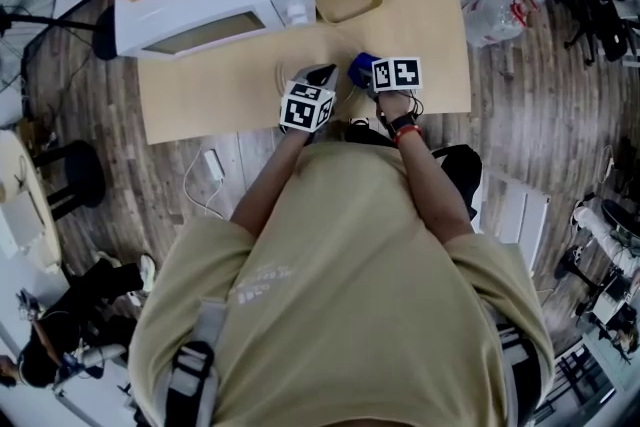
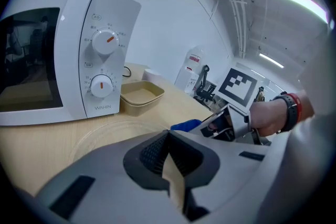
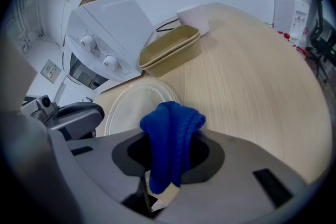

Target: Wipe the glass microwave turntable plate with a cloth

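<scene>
- Nearest the head camera, a beige short-sleeved shirt (image 1: 350,245) fills the lower frame; both forearms are extended to a pale wooden table (image 3: 252,76).
- The left gripper (image 2: 169,162) is found with its jaws drawn together, only a thin sliver showing between the pads. Nothing is seen gripped. It cannot be established whether the plate's rim is touched.
- The right gripper (image 3: 167,173) is clamped on a folded blue knitted cloth (image 3: 173,123), which stands up out of the jaws.
- The round clear glass turntable plate (image 3: 137,105) lies flat on the table, in front of a white microwave oven (image 2: 58,60) and near a tan rectangular tray (image 3: 170,50). The left gripper sits at the plate's near-left edge, the cloth just beside its near-right edge.
- No contact between cloth and glass is confirmed, as the meeting point is hidden by the gripper body.
- Judgement: the step in hand is bringing the cloth to the plate; wiping is assessed as barely under way, if at all.
- Judgement: the next move calls for the cloth to be tipped down onto the glass and swept across it, with the plate steadied by the left gripper against sliding.
</scene>
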The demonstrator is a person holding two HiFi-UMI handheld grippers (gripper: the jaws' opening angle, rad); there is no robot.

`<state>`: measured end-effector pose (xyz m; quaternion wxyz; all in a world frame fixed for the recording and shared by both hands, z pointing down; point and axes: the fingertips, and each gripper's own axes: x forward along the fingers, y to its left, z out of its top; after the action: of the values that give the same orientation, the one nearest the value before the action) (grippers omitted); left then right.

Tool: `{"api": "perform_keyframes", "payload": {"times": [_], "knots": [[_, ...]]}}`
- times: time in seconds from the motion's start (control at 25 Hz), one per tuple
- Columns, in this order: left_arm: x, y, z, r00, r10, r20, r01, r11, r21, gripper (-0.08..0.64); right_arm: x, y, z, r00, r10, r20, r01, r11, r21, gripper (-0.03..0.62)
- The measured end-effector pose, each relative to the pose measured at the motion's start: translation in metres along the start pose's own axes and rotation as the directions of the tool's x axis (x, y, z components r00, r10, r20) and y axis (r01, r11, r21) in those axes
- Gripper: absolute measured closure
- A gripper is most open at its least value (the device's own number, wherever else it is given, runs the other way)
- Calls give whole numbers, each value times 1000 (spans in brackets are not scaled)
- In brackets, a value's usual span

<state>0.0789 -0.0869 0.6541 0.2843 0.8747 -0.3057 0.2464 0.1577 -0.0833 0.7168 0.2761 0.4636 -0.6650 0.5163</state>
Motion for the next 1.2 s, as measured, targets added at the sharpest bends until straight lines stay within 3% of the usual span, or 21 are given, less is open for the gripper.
{"api": "perform_keyframes", "payload": {"times": [0.4,0.8,1.0,1.2], "knots": [[-16,4,-10,999,37,10,-37,999,-29,541,-4,5,-2,1000,-7,12,7,1000,-28,466],[-65,48,-34,986,163,39,-157,979,-131,541,29,91,1,985,169,-28,-171,980,-101,465],[-101,78,-52,966,253,51,-238,951,-198,541,54,147,-5,953,291,-86,-300,947,-119,465],[-131,100,-67,945,322,56,-299,921,-250,541,73,191,-16,931,327,-162,-354,915,-192,465]]}}
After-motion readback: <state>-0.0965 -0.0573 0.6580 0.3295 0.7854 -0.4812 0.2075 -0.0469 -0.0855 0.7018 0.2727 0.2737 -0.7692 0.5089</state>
